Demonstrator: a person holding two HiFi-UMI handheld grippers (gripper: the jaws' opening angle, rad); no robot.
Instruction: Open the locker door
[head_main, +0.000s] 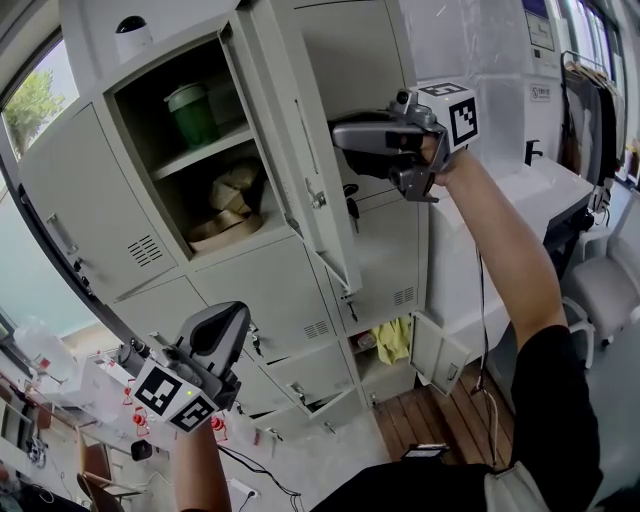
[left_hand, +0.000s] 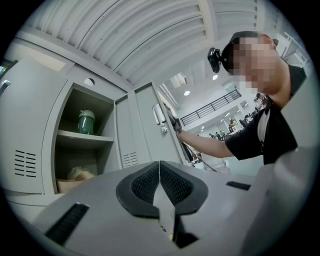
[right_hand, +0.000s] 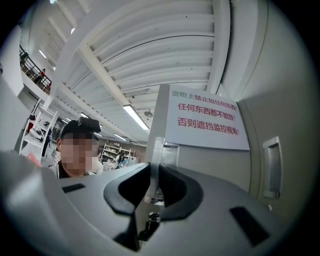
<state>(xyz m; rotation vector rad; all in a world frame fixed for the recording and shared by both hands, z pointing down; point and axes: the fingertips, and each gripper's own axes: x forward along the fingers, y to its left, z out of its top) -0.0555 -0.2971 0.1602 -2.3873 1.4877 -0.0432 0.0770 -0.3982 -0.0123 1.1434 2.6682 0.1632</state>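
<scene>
Steel locker door (head_main: 287, 112) standing half open, free edge pinched in right gripper (head_main: 338, 135). Keep clamp firm, follow its arc outward, avoid twisting. Left gripper (head_main: 232, 318) closed, empty, well below door.

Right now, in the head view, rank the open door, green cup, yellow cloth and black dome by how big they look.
1. The door, largest by far.
2. The green cup and the yellow cloth: too alike to rank.
3. The black dome, smallest.
</scene>
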